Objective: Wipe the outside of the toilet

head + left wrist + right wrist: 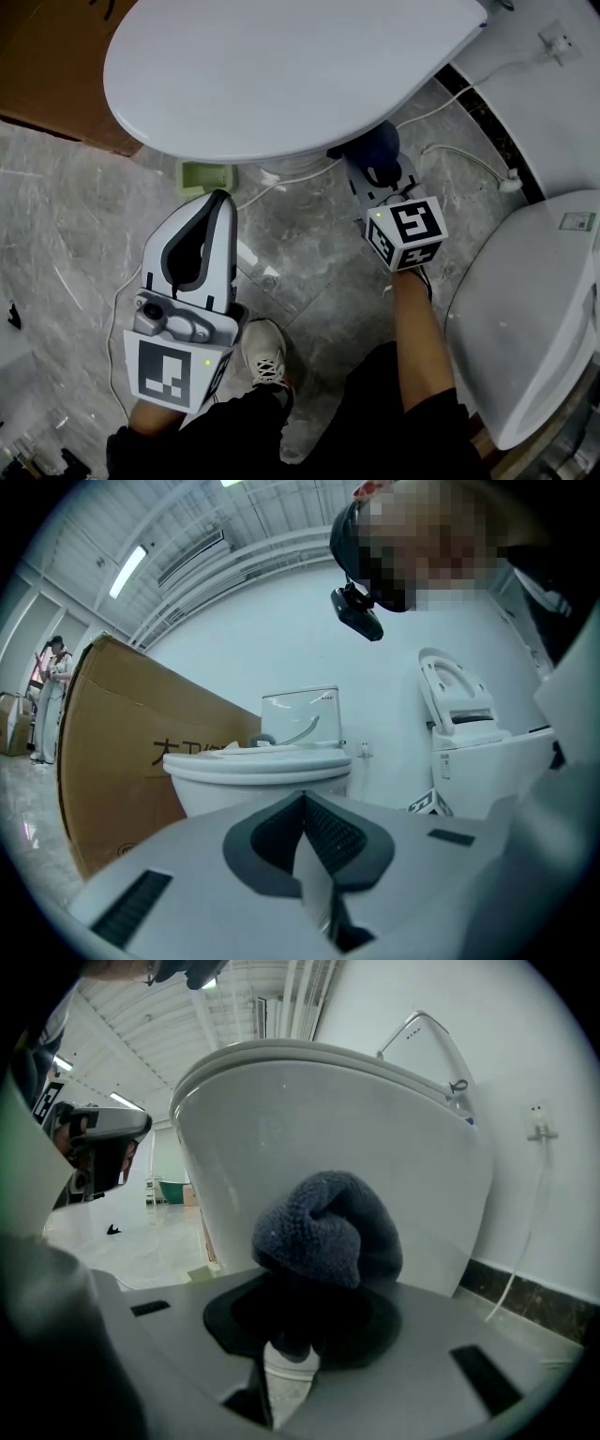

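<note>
The white toilet with its lid down fills the top of the head view. My right gripper is shut on a dark blue-grey cloth, tucked under the bowl's rim at its right side. In the right gripper view the cloth bulges from the jaws against the white bowl. My left gripper is held lower left, jaws together with nothing between them, pointing toward the bowl from a distance.
A second white toilet stands at the right. A brown cardboard box is at the upper left. White hoses and a cable run across the grey marble floor. A person's shoe and dark trousers show at the bottom.
</note>
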{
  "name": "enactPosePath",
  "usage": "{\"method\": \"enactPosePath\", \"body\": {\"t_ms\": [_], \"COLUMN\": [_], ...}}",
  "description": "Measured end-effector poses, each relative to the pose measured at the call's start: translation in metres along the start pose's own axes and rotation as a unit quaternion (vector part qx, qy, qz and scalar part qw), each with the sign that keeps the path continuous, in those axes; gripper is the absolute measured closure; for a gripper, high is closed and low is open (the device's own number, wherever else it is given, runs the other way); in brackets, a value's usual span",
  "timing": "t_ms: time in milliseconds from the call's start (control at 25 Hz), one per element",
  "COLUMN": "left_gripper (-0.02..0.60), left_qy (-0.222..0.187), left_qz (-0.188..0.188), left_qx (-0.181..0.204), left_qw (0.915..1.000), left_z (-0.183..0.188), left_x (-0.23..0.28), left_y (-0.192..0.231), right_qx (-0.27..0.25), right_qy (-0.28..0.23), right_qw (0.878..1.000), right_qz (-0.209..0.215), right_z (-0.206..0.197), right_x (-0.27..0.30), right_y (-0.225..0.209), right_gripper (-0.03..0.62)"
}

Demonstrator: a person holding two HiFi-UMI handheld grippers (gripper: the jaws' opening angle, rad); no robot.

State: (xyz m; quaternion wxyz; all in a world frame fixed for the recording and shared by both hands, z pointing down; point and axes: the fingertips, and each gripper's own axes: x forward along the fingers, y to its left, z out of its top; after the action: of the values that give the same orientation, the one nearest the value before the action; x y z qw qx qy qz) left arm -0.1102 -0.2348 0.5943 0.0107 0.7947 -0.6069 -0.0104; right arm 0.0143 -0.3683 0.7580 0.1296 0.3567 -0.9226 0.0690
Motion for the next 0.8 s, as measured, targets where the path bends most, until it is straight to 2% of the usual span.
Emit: {"method": "enactPosePath", "body": {"t_ms": [520, 800], "left_gripper": [0.571, 0.571], "left_qy": [0.012, 0.032], "left_qz": [-0.002, 0.006], "left_qx": [-0.019, -0.01], "left_qw": [0.9997, 0.9994], "left_z": [-0.02, -0.031], "left_x": [0.007, 0.005], "left_y": [0.007, 0.015], "right_qx": [0.008, 0.006], "right_qy": [0.065, 0.1], "right_qw": [0.998, 0.995], "right_qz": [0.005, 0.006], "right_z": [-0.068, -0.104], "right_x": [0.028, 0.041], "right_y": [-0.003, -0.005], "right_gripper": [0.499, 0.499]}}
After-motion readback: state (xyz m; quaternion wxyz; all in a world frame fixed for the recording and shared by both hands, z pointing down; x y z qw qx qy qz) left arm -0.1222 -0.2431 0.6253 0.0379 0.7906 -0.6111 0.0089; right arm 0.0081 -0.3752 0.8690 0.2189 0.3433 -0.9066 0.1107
